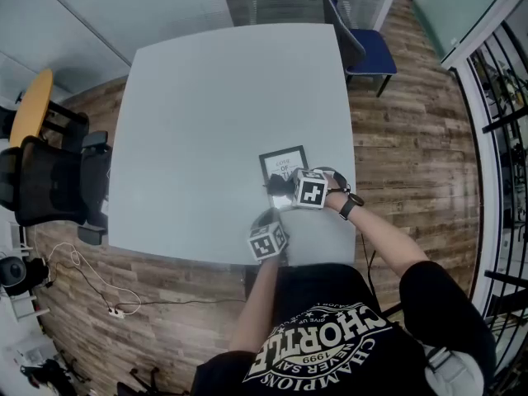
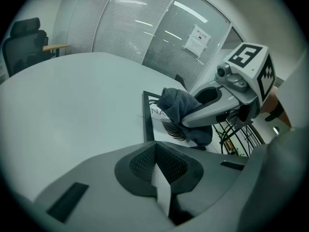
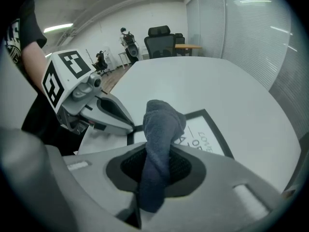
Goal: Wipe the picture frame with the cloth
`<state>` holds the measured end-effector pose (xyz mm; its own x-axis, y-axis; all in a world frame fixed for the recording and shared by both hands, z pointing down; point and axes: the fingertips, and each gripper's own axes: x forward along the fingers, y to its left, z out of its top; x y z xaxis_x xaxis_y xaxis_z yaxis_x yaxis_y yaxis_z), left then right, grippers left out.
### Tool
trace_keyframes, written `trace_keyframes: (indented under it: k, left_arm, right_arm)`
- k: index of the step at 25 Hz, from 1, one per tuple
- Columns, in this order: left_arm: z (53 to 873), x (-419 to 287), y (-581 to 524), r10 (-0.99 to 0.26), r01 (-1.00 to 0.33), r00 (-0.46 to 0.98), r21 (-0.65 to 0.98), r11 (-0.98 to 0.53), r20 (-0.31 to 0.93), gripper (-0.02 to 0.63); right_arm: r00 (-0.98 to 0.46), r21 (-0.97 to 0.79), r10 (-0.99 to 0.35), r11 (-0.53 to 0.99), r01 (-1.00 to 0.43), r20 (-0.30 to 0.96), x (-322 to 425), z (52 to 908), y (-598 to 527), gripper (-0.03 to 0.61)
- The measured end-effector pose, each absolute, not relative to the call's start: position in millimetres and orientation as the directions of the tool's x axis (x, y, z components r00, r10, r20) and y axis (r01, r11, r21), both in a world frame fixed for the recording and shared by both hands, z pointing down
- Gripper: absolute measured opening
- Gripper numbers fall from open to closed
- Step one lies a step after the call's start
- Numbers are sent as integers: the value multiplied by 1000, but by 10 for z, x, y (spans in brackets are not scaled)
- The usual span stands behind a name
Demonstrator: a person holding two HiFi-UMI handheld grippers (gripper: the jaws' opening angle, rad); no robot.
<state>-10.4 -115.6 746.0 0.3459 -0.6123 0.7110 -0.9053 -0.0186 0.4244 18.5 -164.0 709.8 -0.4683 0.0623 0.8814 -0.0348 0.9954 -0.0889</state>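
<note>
Pale grey counter (image 1: pixel 206 97) fills most of an office room with a wood floor (image 1: pixel 412 139), and the frame (image 1: pixel 283 162) lies flat on it close to the person's edge, right of the middle. It has a black border around a white sheet with printed lettering and a dark leaf-like drawing (image 2: pixel 155 122) (image 3: pixel 207 132). A dark blue-grey cloth (image 3: pixel 161 124) sits bunched over the part of the frame nearest the person, its lower folds resting on the white sheet (image 2: pixel 176 105); from the head view only a dark patch of it shows (image 1: pixel 277 186). The right gripper (image 3: pixel 157 166) has its fingers clamped on this cloth, which runs up between the ribbed pads and sticks out beyond them as a rounded wad. That gripper reaches in over the frame's near edge from the person's right (image 1: pixel 286 188) (image 2: pixel 188 120). The left gripper (image 2: pixel 157 166) points at the frame from the person's side, fingers closed against each other with nothing between them. Its tips sit just beside the frame's near corner (image 3: pixel 129 126), off the white sheet; contact with the border cannot be made out. In the head view it lies nearer the person than the frame (image 1: pixel 268 221). Well beyond the frame, a blue chair (image 1: pixel 367 52) stands at the counter's far right corner, and a black chair (image 1: pixel 49 180) stands well off to the frame's left.
</note>
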Motion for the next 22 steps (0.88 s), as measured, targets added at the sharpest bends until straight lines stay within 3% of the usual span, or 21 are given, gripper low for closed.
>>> trace_keyframes:
  k: [10,22]
  left_arm:
    - [7466,-86,-1155,-623,-897,354,441,-15,698,3]
    - [7469,-108,-1150,-638,-887,355,461,0,683,3]
  right_arm:
    - [-404,-107,131,991,81,905,-189,7336,-1379,75]
    - [-303,-83,53,993,-84,951,795,7360,-1561,75]
